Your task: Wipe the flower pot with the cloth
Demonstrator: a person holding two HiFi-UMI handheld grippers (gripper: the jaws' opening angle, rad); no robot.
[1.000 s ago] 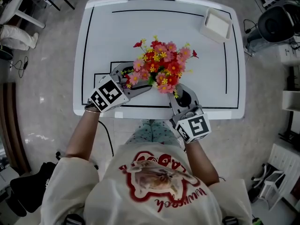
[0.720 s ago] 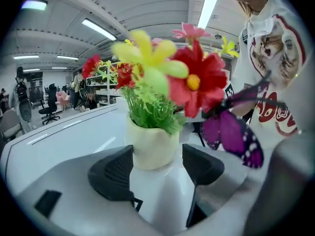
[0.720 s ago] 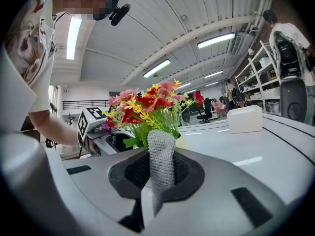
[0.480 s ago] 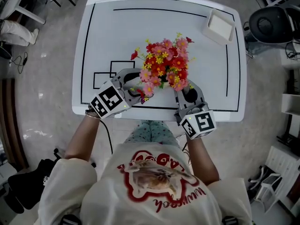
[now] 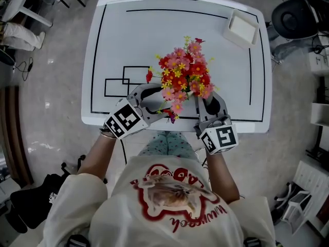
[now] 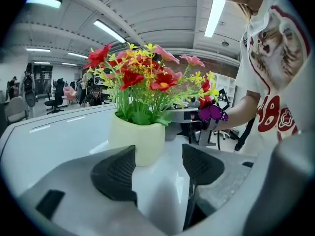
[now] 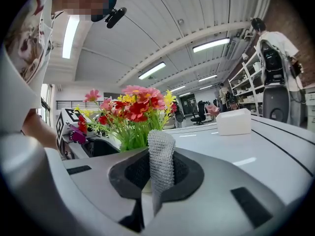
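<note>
grey knit cloth (image 7: pixel 161 156) sits pinched upright in your right gripper (image 7: pixel 156 173), jaws clamped on it, at the front edge of the table (image 5: pixel 103 60) just right of the flower pot (image 6: pixel 137 139). over the last second the flowers (image 5: pixel 184 73) have swung from a sideways spread to one pointing at the far edge. the pot has also drifted right, so the black rectangles (image 5: pixel 123 81) drawn on the tabletop now show whole to its left. your left gripper (image 6: pixel 157 166) has eased back toward the front edge; its jaws stand apart with nothing between them, the pot just beyond their tips. that reads as the pot being turned and let go, offering a fresh face to the cloth. the wipe itself looks unfinished, since i can't confirm cloth touching pot in any view. the pot is pale cream, smooth and glossy, a short rounded cylinder, likely slick and easy to nudge. the cloth is a coarse mesh weave, folded into a stiff strip. the jaw pads are black and dimpled. a purple butterfly (image 6: pixel 212 113) clings to the plastic-looking stems, and a white tray (image 5: pixel 240 27) sits at the far right corner.
</note>
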